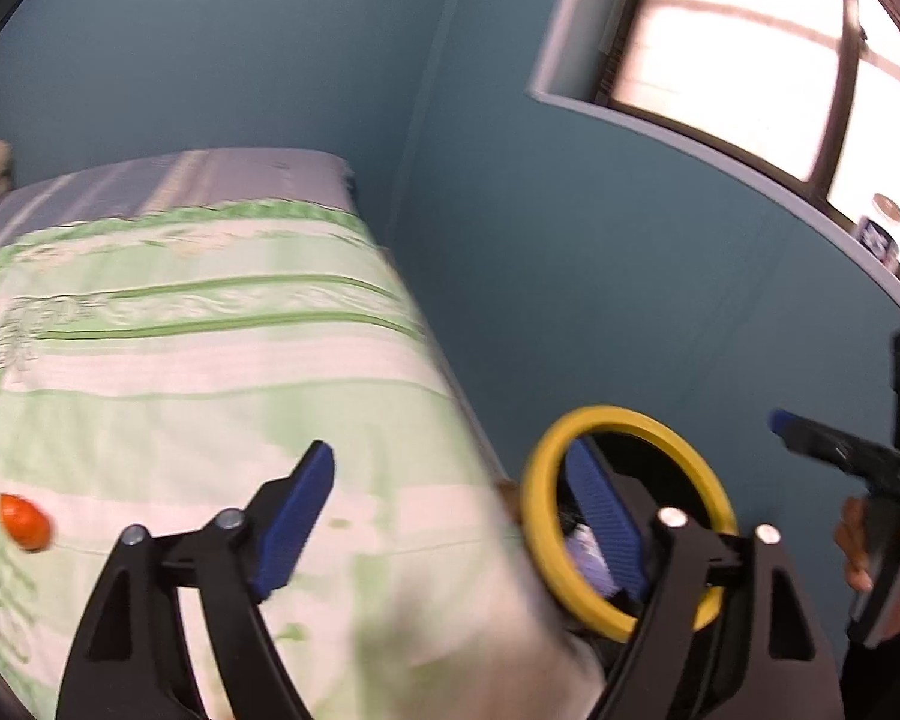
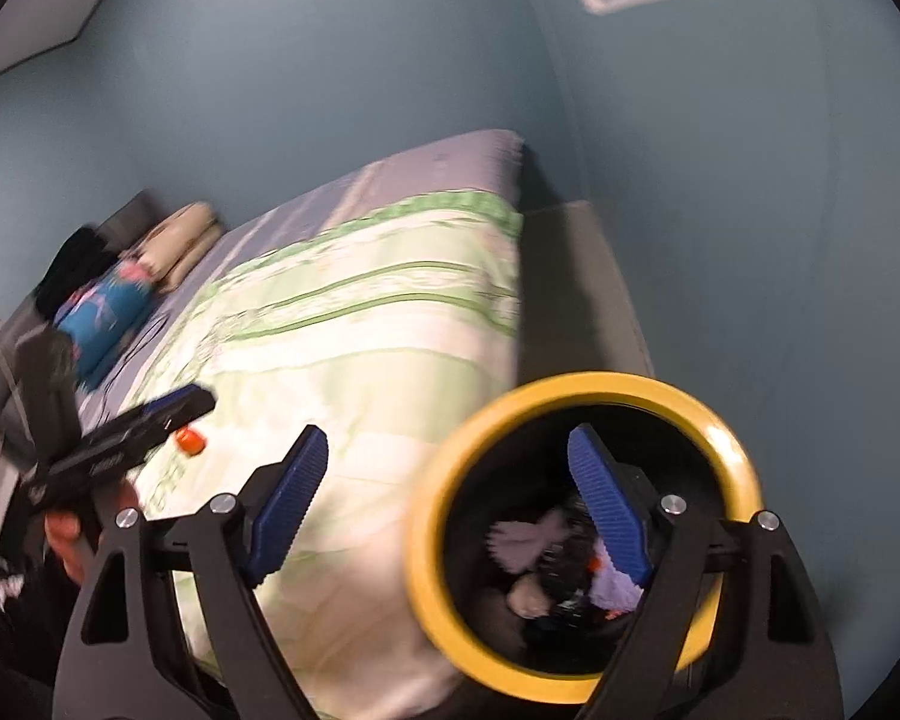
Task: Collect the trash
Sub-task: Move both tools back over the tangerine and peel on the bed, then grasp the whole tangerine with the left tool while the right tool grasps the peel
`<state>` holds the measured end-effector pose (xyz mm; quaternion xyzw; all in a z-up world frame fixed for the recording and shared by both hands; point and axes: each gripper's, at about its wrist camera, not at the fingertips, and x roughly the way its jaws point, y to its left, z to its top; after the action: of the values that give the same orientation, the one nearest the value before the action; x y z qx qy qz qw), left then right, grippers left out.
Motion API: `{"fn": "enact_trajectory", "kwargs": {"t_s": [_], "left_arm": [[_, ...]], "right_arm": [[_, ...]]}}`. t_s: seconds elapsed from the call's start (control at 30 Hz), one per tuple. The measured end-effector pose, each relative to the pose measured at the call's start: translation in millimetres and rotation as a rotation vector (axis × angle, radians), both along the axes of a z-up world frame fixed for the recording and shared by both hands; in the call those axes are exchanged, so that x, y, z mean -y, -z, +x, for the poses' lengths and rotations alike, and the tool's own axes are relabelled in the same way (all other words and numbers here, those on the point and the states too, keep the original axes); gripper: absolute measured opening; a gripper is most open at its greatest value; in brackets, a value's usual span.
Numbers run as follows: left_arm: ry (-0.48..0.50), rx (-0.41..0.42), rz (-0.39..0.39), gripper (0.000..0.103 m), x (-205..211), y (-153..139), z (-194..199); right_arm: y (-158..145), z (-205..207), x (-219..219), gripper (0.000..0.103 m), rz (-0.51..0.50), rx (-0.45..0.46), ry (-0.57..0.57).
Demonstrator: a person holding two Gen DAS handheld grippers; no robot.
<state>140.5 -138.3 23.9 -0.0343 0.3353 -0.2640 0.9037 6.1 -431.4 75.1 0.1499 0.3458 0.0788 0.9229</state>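
Bin [image 2: 576, 540] is sitting on the floor right at the bed's [image 2: 360, 360] corner, yellow rim up, so anything picked off the cover drops straight in. It's already holding scraps: pale crumpled bits, dark pieces, something lilac; can't ID them through the blur.

Remaining trash I can see: one small orange piece [image 1: 23, 521] lying on the green-striped bed cover, well apart from the bin, near the left tool. Same piece is showing in the right view [image 2: 189, 441].

Left tool [image 1: 450, 528]: fingers spread apart, nothing between them, angling down over the bed edge with one finger lined up across the bin mouth.

Right tool [image 2: 450, 510]: also spread apart and empty, tilting down, hanging over the bin opening. A hand [image 1: 864, 546] is gripping its handle at the frame edge.

My read: both tools are free, and the orange piece looks like the next pick; left tool is the closer one.

Both views are smeared, so fine contact detail isn't readable.
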Motion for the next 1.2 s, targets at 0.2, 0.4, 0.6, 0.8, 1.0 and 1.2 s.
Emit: {"fn": "enact_trajectory", "kwargs": {"t_s": [0.2, 0.4, 0.6, 0.8, 1.0, 1.2], "left_arm": [[-0.143, 0.008, -0.013, 0.081, -67, -10, 8], [-0.265, 0.012, -0.001, 0.087, -131, -8, 12], [-0.380, -0.010, 0.037, 0.088, -186, 11, 18], [-0.480, -0.076, 0.051, 0.088, -238, 45, 32], [-0.544, -0.132, 0.074, 0.088, -270, 77, 47], [-0.553, -0.182, 0.049, 0.088, -285, 104, 64]], "right_arm": [[1, 8, -74, 0.078, -0.037, 0.003, -0.162], [18, 24, -146, 0.078, -0.087, -0.035, -0.313], [46, 36, -209, 0.078, -0.146, -0.096, -0.441], [81, 35, -259, 0.078, -0.232, -0.145, -0.538], [110, 33, -295, 0.078, -0.299, -0.194, -0.611], [130, 30, -312, 0.078, -0.373, -0.185, -0.615]]}}
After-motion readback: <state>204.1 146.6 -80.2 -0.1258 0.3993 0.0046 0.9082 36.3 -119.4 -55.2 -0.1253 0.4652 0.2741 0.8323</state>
